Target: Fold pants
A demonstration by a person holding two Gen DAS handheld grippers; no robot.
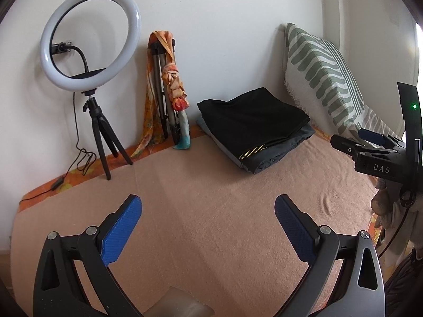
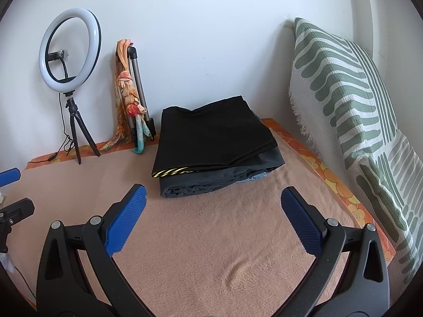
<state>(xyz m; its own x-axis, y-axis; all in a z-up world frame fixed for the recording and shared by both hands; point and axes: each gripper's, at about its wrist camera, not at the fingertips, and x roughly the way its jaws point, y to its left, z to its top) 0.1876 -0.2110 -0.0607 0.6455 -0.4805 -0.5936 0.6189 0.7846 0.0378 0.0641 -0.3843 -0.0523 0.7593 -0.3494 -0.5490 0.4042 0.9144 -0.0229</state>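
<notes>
A stack of folded pants lies at the back of the peach blanket (image 1: 201, 227) (image 2: 211, 251). The top pair is black (image 1: 251, 121) (image 2: 211, 137) with a yellow-striped band at its front corner, and a dark grey pair (image 2: 219, 179) lies under it. My left gripper (image 1: 208, 206) is open and empty, above bare blanket in front of the stack. My right gripper (image 2: 214, 198) is open and empty, just short of the stack's front edge. It also shows at the right edge of the left wrist view (image 1: 375, 145).
A ring light on a small tripod (image 1: 90, 52) (image 2: 70, 50) stands at the back left, with its cable trailing on the blanket. A folded tripod wrapped in an orange scarf (image 1: 169, 87) (image 2: 129, 95) leans on the wall. A green-striped pillow (image 1: 325, 74) (image 2: 351, 100) stands along the right side.
</notes>
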